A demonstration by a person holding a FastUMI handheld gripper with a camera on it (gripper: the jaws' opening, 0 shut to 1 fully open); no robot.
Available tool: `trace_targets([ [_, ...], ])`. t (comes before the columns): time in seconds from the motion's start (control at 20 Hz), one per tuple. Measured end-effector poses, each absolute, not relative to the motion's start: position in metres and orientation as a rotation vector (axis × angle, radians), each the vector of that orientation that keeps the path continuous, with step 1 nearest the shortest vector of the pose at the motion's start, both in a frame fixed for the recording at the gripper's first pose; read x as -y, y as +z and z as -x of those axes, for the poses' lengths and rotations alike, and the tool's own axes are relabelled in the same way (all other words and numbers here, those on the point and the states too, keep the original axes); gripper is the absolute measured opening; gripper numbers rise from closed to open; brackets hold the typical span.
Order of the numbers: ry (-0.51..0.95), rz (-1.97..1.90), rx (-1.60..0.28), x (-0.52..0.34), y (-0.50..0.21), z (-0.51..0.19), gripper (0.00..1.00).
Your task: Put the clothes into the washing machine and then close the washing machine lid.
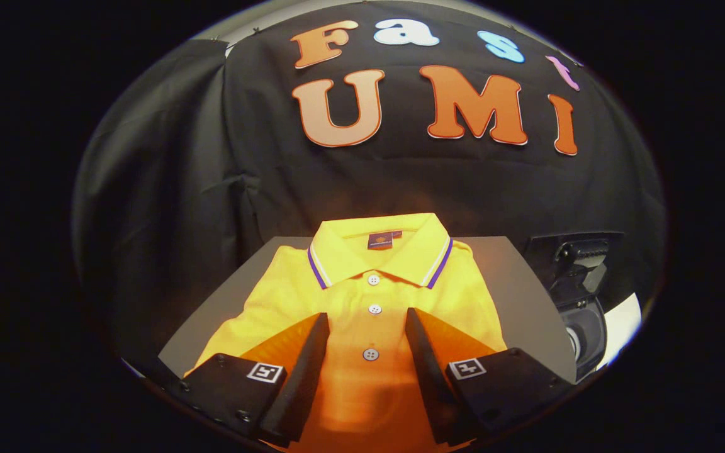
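Backdrop: black cloth wall [167, 189] hangs behind the scene, creased on the left side.
Surface: flat grey table [513, 283] reaches from the near side to the cloth wall, bare along its right and far-left parts.
Clothes: folded yellow polo shirt with a white-and-purple striped collar [372, 283] lies flat on the table, collar at the far end, front placket facing up.
Shirt details: three pale buttons [374, 309] run down the placket in a line; a small dark label [380, 240] sits inside the neck.
Tongs: tongs [367, 324] hang over the near half of the shirt, their two fingers spread wide apart with nothing gripped.
Between the fingers: the placket and the two nearer buttons lie in the gap; the collar lies beyond the tips.
Contact: whether the tips touch the fabric cannot be told.
Washer: dark washing machine with a round opening and raised lid [579, 296] stands to the right of the table, just past its right edge, well apart from the shirt.
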State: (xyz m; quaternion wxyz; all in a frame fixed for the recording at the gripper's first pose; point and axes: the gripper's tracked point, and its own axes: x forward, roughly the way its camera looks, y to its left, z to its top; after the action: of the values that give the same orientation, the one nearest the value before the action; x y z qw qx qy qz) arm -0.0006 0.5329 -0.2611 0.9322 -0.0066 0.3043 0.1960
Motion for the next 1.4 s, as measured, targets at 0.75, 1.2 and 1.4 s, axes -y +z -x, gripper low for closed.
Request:
trace_targets([
  [0.75,0.595,-0.127,-0.486,-0.536,-0.227,0.013,0.08],
  [1.2,0.609,-0.142,-0.279,-0.508,-0.141,0.015,0.08],
  [1.4,0.586,-0.139,-0.22,-0.48,-0.104,0.014,0.08],
])
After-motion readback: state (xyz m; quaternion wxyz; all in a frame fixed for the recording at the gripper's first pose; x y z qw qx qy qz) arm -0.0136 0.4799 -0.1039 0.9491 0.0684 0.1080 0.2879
